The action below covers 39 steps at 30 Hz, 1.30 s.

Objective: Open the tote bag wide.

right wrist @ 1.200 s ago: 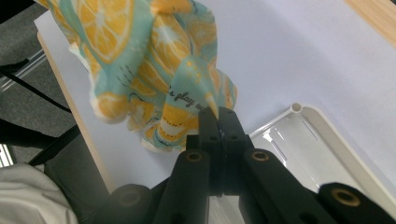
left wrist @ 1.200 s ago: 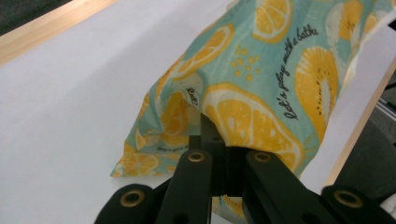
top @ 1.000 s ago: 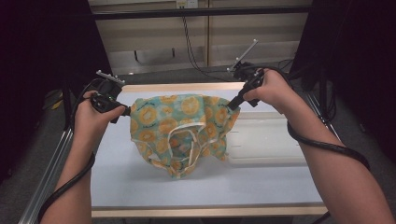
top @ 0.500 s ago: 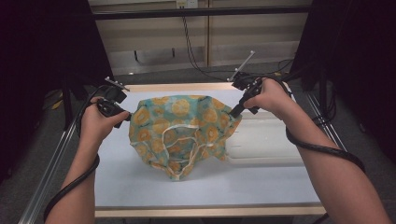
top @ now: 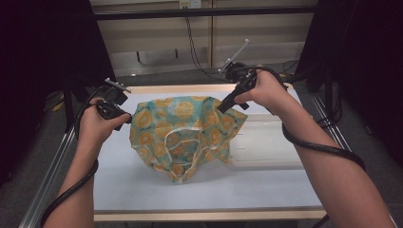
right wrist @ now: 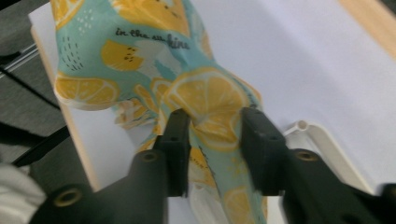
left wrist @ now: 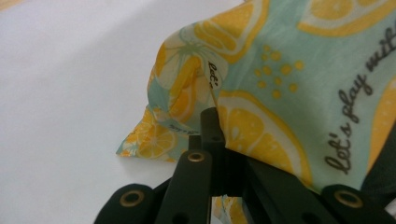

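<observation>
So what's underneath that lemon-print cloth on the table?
Under the lemon-print cloth lies the pale table top, and its right edge overlaps a white tray. Whatever else sits beneath the bunched middle is covered by the fabric.

Cloth (left wrist: 299,84) cut off — top, right edges.

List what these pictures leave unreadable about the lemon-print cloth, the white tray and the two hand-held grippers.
- White tray, high view: its left part lies hidden under the lemon-print cloth.
- Left hand-held gripper, left gripper view: the cloth bunches over the shut tips, hiding how much of it is pinched.
- Right hand-held gripper, right gripper view: its jaws have just been opening with cloth between them; blur hides any remaining contact.
- Cloth lettering: cut off at the frame edge in the left gripper view.
</observation>
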Each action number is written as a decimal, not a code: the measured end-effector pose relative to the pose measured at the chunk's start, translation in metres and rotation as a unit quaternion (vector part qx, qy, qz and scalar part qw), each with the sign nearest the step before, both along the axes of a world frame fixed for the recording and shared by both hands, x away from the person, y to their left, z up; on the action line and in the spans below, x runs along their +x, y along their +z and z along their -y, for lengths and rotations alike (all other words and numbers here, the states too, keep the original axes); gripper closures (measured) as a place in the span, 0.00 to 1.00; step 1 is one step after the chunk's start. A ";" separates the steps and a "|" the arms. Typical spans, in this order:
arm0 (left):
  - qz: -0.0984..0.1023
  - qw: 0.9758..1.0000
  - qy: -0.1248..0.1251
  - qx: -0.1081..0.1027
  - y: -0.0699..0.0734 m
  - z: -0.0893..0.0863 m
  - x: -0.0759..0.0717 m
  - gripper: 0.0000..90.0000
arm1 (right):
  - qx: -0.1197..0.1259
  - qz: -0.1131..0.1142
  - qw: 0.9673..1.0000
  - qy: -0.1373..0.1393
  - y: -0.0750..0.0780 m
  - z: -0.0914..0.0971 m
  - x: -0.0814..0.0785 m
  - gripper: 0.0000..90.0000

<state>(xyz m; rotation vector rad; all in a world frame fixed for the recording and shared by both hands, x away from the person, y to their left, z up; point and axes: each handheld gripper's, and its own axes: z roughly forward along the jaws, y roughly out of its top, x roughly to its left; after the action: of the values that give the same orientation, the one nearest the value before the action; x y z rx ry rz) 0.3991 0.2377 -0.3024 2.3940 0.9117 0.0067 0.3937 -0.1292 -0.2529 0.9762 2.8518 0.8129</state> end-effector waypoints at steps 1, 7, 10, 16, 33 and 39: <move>0.000 1.000 0.000 0.000 0.000 0.000 0.000 1.00 | 0.000 0.000 1.000 0.000 0.000 0.000 0.000 0.74; -0.002 1.000 0.013 -0.006 0.003 -0.004 0.002 1.00 | 0.000 -0.019 1.000 -0.013 0.007 0.000 0.007 1.00; 0.001 1.000 0.012 -0.001 0.006 -0.008 0.004 1.00 | 0.008 -0.020 1.000 -0.010 0.017 0.001 0.009 1.00; 0.002 1.000 0.018 -0.007 0.008 -0.011 0.008 1.00 | 0.019 -0.019 0.999 -0.019 0.032 -0.002 0.018 1.00; -0.003 1.000 0.020 -0.005 0.000 -0.026 0.001 0.77 | 0.007 -0.024 0.999 -0.020 0.018 -0.007 0.024 1.00; 0.013 1.000 0.001 0.007 0.013 -0.032 -0.007 0.63 | 0.003 -0.025 0.999 -0.026 0.014 -0.007 0.020 1.00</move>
<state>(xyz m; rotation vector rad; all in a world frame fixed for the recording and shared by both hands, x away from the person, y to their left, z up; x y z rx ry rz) 0.3917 0.2700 -0.2890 2.4001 0.9049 0.0445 0.4140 -0.1218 -0.2385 1.0822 2.8545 0.8036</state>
